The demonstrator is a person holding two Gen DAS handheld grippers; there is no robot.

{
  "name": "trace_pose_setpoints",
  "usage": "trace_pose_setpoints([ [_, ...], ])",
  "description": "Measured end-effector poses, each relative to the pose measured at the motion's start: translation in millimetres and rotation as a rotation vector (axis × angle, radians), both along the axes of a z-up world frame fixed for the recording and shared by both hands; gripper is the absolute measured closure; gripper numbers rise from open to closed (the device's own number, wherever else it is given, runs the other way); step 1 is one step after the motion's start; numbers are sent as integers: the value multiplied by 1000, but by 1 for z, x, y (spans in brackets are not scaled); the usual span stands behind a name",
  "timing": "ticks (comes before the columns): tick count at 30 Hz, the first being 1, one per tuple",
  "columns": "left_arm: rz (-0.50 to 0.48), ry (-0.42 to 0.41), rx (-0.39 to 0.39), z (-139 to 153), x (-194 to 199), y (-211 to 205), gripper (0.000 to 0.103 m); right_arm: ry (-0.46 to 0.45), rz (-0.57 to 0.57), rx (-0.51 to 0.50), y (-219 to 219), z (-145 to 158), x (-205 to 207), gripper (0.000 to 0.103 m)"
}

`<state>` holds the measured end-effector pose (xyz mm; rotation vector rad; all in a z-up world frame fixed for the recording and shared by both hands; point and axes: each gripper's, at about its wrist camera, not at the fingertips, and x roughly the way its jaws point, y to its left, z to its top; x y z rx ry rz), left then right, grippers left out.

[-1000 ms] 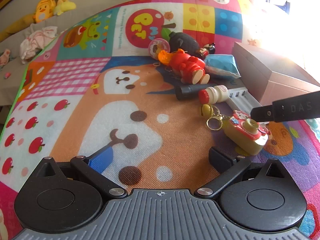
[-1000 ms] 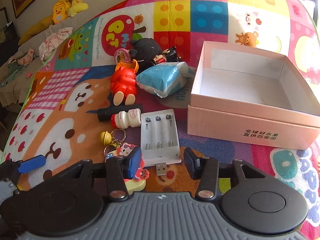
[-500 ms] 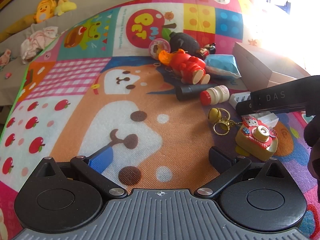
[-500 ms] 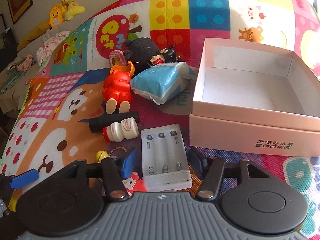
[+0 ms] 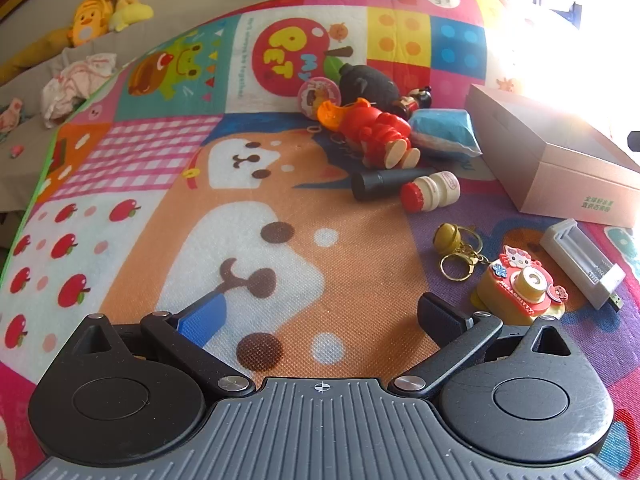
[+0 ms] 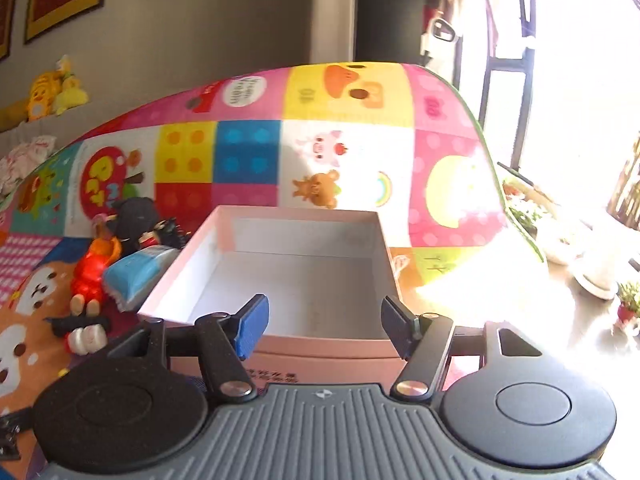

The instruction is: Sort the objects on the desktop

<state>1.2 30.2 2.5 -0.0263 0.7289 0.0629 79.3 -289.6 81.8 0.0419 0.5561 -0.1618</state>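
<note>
A pink open box (image 6: pixel 304 272) stands on the colourful play mat, empty inside; it also shows in the left wrist view (image 5: pixel 560 160). My right gripper (image 6: pixel 324 328) is open and empty, raised over the box's near wall. My left gripper (image 5: pixel 320 316) is open and empty, low over the mat. Right of it lie a toy camera (image 5: pixel 520 292), a bell keychain (image 5: pixel 452 248) and a white battery charger (image 5: pixel 580 264). Farther back lie a small bottle (image 5: pixel 432 196), a black tube (image 5: pixel 384 184), a red figure (image 5: pixel 372 132) and a blue packet (image 5: pixel 444 132).
A black plush (image 5: pixel 368 84), a round pink badge (image 5: pixel 320 94) and a small black figure (image 5: pixel 416 102) lie at the back of the pile. A sofa with yellow plush toys (image 5: pixel 96 16) stands far left. Plants and dishes (image 6: pixel 592 264) sit beyond the mat's right edge.
My right gripper has risen from the charger and camera and swung right to above the box, opening wider and still empty. The charger has moved to the right. The left gripper has stayed put.
</note>
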Motion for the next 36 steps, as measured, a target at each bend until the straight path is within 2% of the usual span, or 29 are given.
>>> trace_pose_setpoints([
  [1, 0, 0, 1, 0, 0, 0, 0, 12, -63, 2, -11, -8, 18, 40],
  [3, 0, 0, 2, 0, 0, 1, 0, 36, -91, -28, -16, -18, 42, 42],
  [4, 0, 0, 2, 0, 0, 0, 0, 68, -97, -46, -17, -26, 57, 47],
  [5, 0, 0, 2, 0, 0, -1, 0, 105, -88, -43, -16, -33, 67, 57],
  [7, 0, 0, 1, 0, 0, 0, 0, 152, -57, -34, -11, -42, 79, 68],
  [10, 0, 0, 2, 0, 0, 0, 0, 116, 4, -153, 16, -47, 80, 68],
  [14, 0, 0, 3, 0, 0, 1, 0, 110, 139, -210, 49, -52, 78, 69],
  [17, -1, -1, 2, 0, 0, 1, 0, 90, 185, -208, 61, -48, 74, 69],
  [19, -1, -1, 2, 0, 0, 0, 0, 44, 184, -195, 61, -36, 60, 69],
  [21, -1, 1, 2, 0, 0, -1, 0, 9, 213, -161, 59, -22, 39, 66],
  [23, 0, 3, 4, 0, 0, -3, 0, 6, 309, -88, 53, -9, 5, 53],
  [25, 0, 3, 3, 0, 0, -3, 0, 29, 395, -56, 53, -9, -22, 41],
  [30, -1, 3, 5, 0, 0, -3, 0, 187, 568, -38, 66, -42, -74, 38],
  [31, 0, 4, 6, 0, 0, -3, 0, 202, 587, -67, 71, -50, -80, 37],
  [33, -1, 3, 5, 0, 0, -3, 0, 186, 576, -196, 79, -62, -89, 37],
  [34, 0, 3, 5, 0, 0, -3, 0, 156, 530, -281, 80, -67, -90, 33],
  [36, -1, 3, 5, 0, 0, -3, 0, 94, 379, -428, 77, -72, -85, 33],
])
